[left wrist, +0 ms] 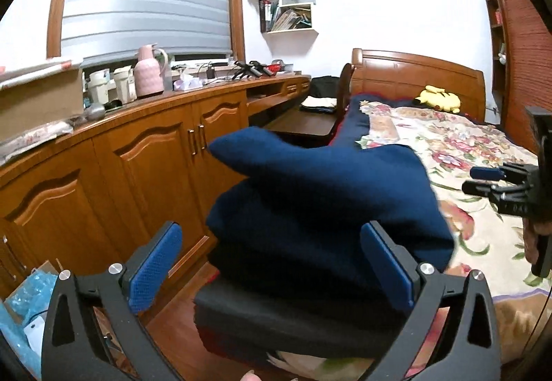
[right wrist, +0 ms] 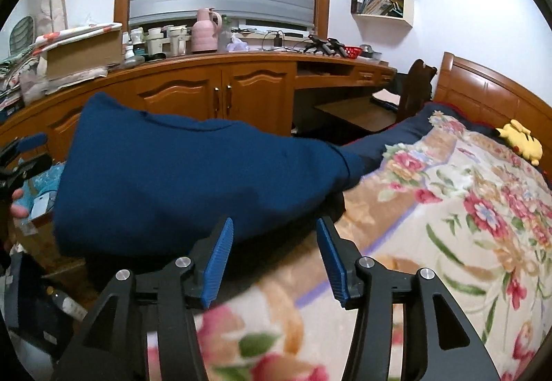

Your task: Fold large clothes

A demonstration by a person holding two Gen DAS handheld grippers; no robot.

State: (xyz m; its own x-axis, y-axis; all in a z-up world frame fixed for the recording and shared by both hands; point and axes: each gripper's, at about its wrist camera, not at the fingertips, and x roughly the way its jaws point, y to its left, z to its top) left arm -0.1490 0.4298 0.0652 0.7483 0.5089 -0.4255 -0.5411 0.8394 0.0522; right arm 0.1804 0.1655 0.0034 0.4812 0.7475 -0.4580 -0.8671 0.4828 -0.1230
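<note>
A folded navy blue garment (left wrist: pixel 321 201) lies on a stack of dark folded clothes (left wrist: pixel 293 315) at the near edge of the bed; it also shows in the right wrist view (right wrist: pixel 179 181). My left gripper (left wrist: pixel 272 263) is open, its blue pads on either side of the stack, touching nothing. My right gripper (right wrist: pixel 274 260) is open and empty just in front of the garment's near edge, above the floral blanket (right wrist: pixel 448 243). The right gripper also shows at the right edge of the left wrist view (left wrist: pixel 500 181).
A wooden cabinet run (left wrist: pixel 120 153) with a cluttered top lines the far side of a narrow floor gap. A desk shelf (left wrist: pixel 303 122) and chair stand by the headboard (left wrist: pixel 414 77). A yellow plush toy (left wrist: pixel 438 98) lies near the pillows. Bags and boxes (left wrist: pixel 24 305) sit on the floor.
</note>
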